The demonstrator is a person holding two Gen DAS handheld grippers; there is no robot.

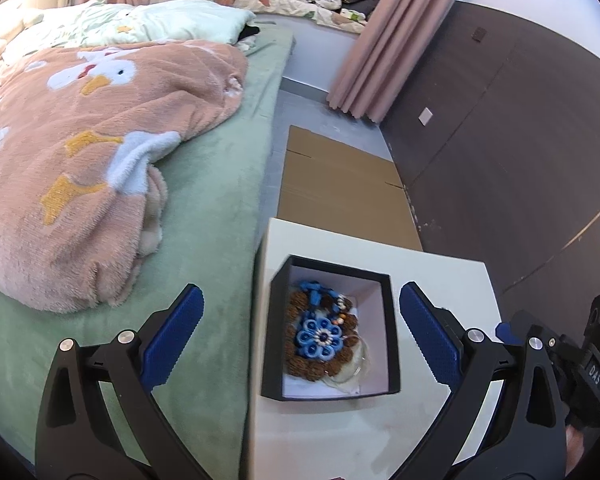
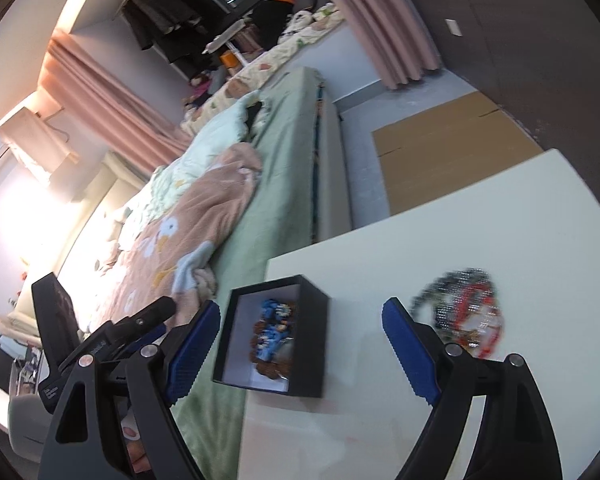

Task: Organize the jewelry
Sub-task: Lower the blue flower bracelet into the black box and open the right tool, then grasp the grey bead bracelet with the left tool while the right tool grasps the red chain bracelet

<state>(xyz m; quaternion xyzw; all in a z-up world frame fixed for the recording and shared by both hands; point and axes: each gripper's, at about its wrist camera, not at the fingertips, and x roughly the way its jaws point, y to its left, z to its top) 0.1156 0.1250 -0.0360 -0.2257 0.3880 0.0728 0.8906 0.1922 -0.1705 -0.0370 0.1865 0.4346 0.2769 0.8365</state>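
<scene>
A black open box (image 1: 394,328) with a white lining stands on the white table (image 1: 440,276) near its left edge. Inside lies a blue beaded flower piece with brown beads (image 1: 322,336). My left gripper (image 1: 300,312) is open and empty, its blue pads either side of the box, above it. In the right wrist view the box (image 2: 314,344) shows the same jewelry (image 2: 274,336). My right gripper (image 2: 300,320) is open and empty, above the box. A blurred pile of dark, silver and red bead jewelry (image 2: 466,312) lies on the table (image 2: 480,216) to the right.
A bed with a green sheet (image 1: 216,208) and a pink duck-print blanket (image 1: 80,160) borders the table's left side. Flat cardboard (image 1: 340,184) lies on the floor beyond the table. A dark wall panel (image 1: 520,140) runs along the right. Pink curtains (image 1: 364,36) hang behind.
</scene>
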